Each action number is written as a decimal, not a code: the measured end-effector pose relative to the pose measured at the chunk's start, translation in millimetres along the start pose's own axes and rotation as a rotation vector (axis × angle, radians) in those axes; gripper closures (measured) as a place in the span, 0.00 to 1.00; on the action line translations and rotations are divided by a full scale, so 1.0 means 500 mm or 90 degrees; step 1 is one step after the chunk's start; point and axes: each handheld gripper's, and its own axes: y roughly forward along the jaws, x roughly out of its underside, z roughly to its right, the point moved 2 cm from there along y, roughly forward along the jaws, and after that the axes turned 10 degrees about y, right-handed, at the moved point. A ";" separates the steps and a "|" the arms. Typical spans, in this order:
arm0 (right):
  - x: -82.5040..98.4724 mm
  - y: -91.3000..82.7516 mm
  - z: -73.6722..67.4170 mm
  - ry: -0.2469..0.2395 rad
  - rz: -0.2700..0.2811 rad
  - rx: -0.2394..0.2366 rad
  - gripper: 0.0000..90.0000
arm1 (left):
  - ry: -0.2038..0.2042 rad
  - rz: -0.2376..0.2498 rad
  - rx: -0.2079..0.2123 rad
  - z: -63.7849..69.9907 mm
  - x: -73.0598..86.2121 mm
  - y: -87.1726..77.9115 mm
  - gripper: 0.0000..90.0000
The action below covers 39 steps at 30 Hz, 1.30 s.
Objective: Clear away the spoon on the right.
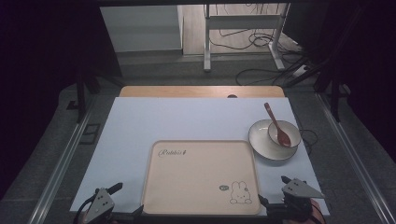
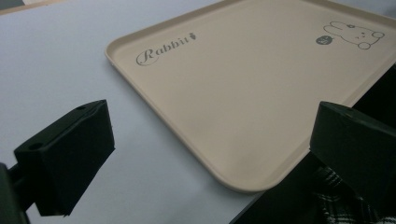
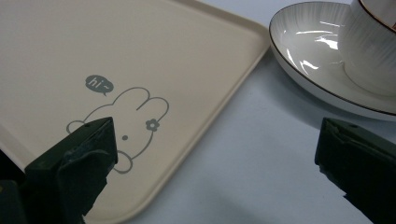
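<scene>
Both tools (image 1: 121, 200) (image 1: 273, 191) gape — tray (image 1: 201, 186) between.

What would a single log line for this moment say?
left gripper: open, empty | right gripper: open, empty | tray: bare, between them | spoon: in bowl on plate
</scene>
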 end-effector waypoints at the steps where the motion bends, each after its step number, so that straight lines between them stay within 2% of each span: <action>1: -0.001 0.000 0.000 0.001 0.001 -0.002 0.00 | 0.000 0.000 0.000 0.000 0.000 0.000 0.00; 9: -0.011 0.007 -0.005 -0.006 0.005 -0.009 0.00 | 0.000 -0.003 0.000 0.000 0.000 0.001 0.00; 21: -0.024 0.019 0.003 0.004 -0.002 -0.012 0.00 | 0.001 -0.007 0.000 0.000 0.000 0.003 0.00; 29: -0.037 0.024 0.010 0.006 -0.001 -0.007 0.00 | -0.005 0.004 -0.007 0.000 0.001 -0.001 0.00; 39: -0.054 0.029 0.020 0.036 0.001 -0.026 0.00 | 0.000 0.005 -0.009 0.001 0.001 -0.002 0.00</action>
